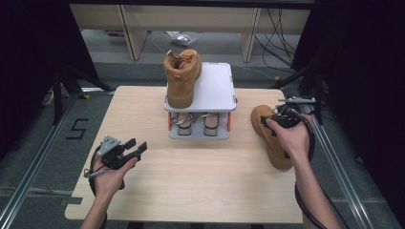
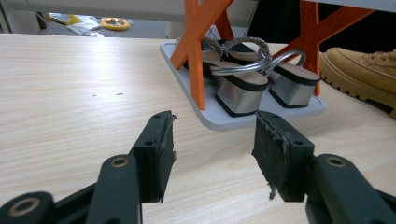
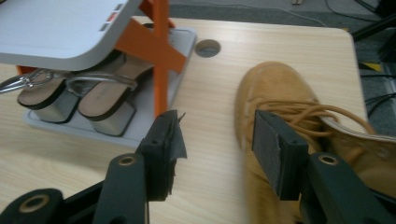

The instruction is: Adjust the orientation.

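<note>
1. The person's left hand (image 1: 109,177) comes in from the lower left, forearm angled up, holding the black two-fingered left gripper (image 1: 138,145) low, its fingers (image 2: 156,154) spread apart with nothing between them.
2. The right hand (image 1: 291,138) reaches forward at the right, wrapped over the black right gripper (image 3: 219,154), whose fingers (image 3: 275,149) are parted.
</note>
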`<state>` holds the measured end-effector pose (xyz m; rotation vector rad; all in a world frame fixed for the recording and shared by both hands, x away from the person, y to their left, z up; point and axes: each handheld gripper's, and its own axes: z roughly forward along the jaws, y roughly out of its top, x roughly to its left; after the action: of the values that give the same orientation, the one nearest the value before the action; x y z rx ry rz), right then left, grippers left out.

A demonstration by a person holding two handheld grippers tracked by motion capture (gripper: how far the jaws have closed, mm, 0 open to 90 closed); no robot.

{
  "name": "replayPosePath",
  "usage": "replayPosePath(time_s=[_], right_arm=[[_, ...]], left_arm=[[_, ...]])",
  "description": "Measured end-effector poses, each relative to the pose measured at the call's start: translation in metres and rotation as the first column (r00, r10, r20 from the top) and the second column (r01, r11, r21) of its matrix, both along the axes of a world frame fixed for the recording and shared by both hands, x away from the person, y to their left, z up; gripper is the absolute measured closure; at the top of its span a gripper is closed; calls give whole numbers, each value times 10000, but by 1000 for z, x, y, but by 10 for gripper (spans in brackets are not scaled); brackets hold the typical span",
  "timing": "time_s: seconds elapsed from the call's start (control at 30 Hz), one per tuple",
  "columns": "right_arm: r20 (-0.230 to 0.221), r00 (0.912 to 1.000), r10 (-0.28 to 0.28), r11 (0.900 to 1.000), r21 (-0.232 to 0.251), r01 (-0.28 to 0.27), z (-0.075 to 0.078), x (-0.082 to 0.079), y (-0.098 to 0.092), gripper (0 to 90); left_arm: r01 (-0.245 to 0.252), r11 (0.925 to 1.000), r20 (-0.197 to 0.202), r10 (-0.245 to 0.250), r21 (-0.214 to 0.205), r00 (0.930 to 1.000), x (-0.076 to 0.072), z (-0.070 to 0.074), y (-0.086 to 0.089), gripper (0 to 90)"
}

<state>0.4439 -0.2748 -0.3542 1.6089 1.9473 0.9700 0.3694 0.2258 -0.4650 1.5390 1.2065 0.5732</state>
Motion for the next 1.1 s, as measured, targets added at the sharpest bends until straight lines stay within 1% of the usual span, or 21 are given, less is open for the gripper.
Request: replayPosePath(time_s=[0.1, 0.13, 0.23, 0.27, 0.3, 0.33, 0.37, 0.43, 0.47, 0.57, 0.63, 0.67, 0.73, 0.8, 0.83, 0.87, 0.9, 0.93, 0.97, 1.0, 1.1], right_arm=[[-35, 9996, -265, 9996, 76, 265, 0, -3, -7, 520], [61, 9997, -217, 9996, -182, 218, 1, -3, -18, 521], [-25, 9990, -436, 9988, -203, 435, 4, -6, -30, 521], [-157, 9957, -913, 9958, 68, 914, 5, -8, -29, 520], [-157, 9957, -913, 9958, 68, 914, 5, -8, -29, 520], [-7, 9986, -527, 9980, -339, 527, 6, -7, -38, 521], [-102, 9959, -897, 9957, -260, 894, 8, -9, -43, 519], [-116, 9962, -861, 9952, -467, 855, 9, -10, -53, 516], [-220, 9932, -1144, 9925, -464, 1133, 8, -11, -55, 514], [-439, 9933, -1066, 9919, -745, 1032, 4, -10, -70, 513], [-982, 9852, -1402, 9883, -737, 1332, 2, -12, -73, 513], [-1076, 9806, -1639, 9860, -495, 1593, -1, -11, -73, 513], [-1261, 9815, -1440, 9874, -841, 1340, -7, -10, -80, 515], [-1317, 9806, -1449, 9877, -782, 1354, -10, -9, -82, 517], [-1638, 9701, -1792, 9834, -583, 1719, -15, -9, -81, 518], [-1631, 9745, -1543, 9861, -875, 1414, -17, -7, -86, 518], [-1560, 9779, -1395, 9884, -814, 1280, -21, -6, -87, 520], [-2138, 9538, -2109, 9775, -479, 2054, -19, -8, -81, 520], [-1754, 9733, -1482, 9871, -858, 1348, -24, -5, -88, 521], [-2099, 9599, -1861, 9823, -604, 1772, -24, -6, -84, 521], [-2109, 9611, -1785, 9836, -630, 1689, -27, -4, -85, 523]], left_arm=[[-15, 10000, 18, 15, -20, 10000, 0, 0, 1, 471], [-27, 10000, 60, 27, -51, 10000, -1, 1, 0, 471], [-3, 10000, 67, 3, -42, 10000, -2, 2, 0, 471], [-5, 10000, 70, 5, -56, 10000, -2, 2, -1, 471], [-5, 10000, 70, 5, -56, 10000, -2, 2, -1, 471], [23, 10000, 61, -23, -57, 10000, -2, 2, -1, 471], [48, 10000, 54, -47, -41, 10000, -2, 1, -1, 471], [40, 10000, 16, -40, -58, 10000, -3, 0, -1, 471], [30, 10000, -1, -30, -47, 10000, -3, 0, -1, 471], [38, 10000, -19, -38, -60, 10000, -3, -1, -1, 471], [28, 10000, -24, -28, -44, 10000, -2, -1, -1, 471], [50, 10000, -4, -50, -69, 10000, -2, -2, -1, 471], [95, 9999, 30, -94, -104, 10000, -2, -2, -1, 471], [123, 9999, -24, -123, -73, 9999, -2, -2, -2, 470], [88, 9999, -55, -88, -66, 9999, -2, -3, -2, 470], [96, 9999, -64, -97, -36, 9999, -2, -3, -2, 470], [96, 9999, -64, -97, -36, 9999, -2, -3, -2, 470], [136, 9999, -92, -136, -21, 9999, -3, -3, -2, 470], [142, 9999, -96, -142, -18, 9999, -3, -4, -3, 470], [137, 9999, -100, -137, -27, 9999, -3, -4, -3, 470], [147, 9999, -110, -147, -22, 9998, -3, -4, -3, 470]])
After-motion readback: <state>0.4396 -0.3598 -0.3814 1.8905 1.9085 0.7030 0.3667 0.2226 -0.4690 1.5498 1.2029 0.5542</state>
